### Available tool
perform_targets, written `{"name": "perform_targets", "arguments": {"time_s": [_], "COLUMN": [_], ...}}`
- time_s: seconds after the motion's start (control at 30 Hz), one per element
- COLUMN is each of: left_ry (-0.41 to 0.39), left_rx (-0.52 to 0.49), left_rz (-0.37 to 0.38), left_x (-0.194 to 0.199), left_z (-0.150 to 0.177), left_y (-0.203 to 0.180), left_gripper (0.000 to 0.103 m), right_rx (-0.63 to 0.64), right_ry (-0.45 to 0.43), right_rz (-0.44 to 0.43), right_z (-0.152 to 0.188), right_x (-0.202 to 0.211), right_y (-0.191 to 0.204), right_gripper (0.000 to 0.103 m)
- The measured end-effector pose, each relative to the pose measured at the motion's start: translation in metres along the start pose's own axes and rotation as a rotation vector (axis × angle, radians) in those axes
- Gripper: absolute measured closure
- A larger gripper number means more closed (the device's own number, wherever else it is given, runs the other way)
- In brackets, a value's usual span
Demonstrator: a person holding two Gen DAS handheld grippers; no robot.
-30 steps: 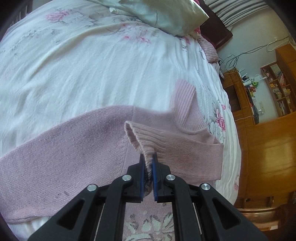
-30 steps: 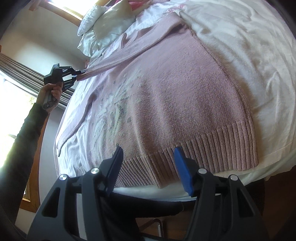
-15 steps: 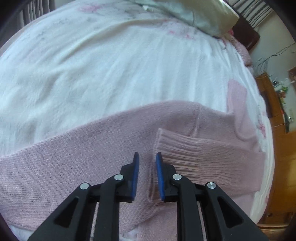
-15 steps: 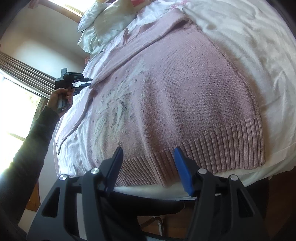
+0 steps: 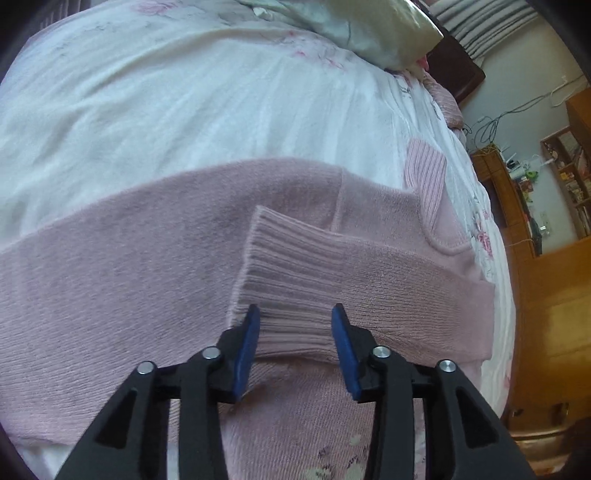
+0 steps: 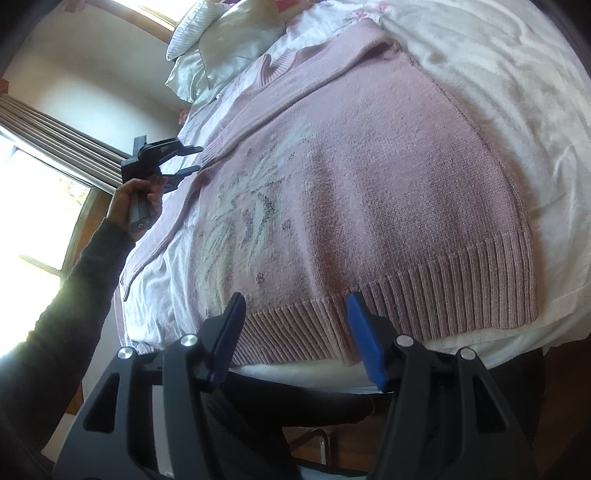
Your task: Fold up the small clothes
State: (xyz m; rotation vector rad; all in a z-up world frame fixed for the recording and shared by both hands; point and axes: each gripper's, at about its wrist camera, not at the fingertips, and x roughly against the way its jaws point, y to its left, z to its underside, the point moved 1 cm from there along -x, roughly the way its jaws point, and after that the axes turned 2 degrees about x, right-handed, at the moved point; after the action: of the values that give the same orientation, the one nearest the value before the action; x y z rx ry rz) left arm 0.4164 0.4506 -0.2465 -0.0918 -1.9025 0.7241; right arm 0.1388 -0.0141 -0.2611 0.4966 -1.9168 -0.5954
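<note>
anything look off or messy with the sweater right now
Nothing stands out. The pink sweater lies flat on the bed, one sleeve cuff folded onto its body, hem straight. Both grippers are open.

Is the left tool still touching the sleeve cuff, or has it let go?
Apart. The right wrist view shows the left tool open in the air beside the bed, a gap before the sweater. In the left wrist view, the sleeve cuff lies flat on it.

Open white bedsheet is left free from 9 to 12 o'clock of the pink sweater. Passage at 1 o'clock is blocked by pillows, at 3 o'clock by wooden furniture (close against the bed edge).
</note>
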Motion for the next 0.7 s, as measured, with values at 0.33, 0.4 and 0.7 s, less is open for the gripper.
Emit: {"name": "perform_targets", "arguments": {"time_s": [0.33, 0.4, 0.7], "left_ry": [-0.357, -0.395, -0.316], "left_rx": [0.334, 0.438, 0.617], "left_rz": [-0.049, -0.085, -0.065], "left_x": [0.236, 0.268, 0.252], "left_z": [0.088, 0.102, 0.099], "left_y": [0.21, 0.262, 0.354], "left_gripper": [0.023, 0.023, 0.023], "right_rx": [0.07, 0.094, 0.15], "right_ry": [0.014, 0.022, 0.017], "right_rz": [-0.08, -0.093, -0.084], "right_z": [0.021, 0.025, 0.033], "right_x": [0.005, 0.005, 0.011], "right_y": [0.037, 0.048, 0.086], "right_gripper": [0.037, 0.037, 0.036]}}
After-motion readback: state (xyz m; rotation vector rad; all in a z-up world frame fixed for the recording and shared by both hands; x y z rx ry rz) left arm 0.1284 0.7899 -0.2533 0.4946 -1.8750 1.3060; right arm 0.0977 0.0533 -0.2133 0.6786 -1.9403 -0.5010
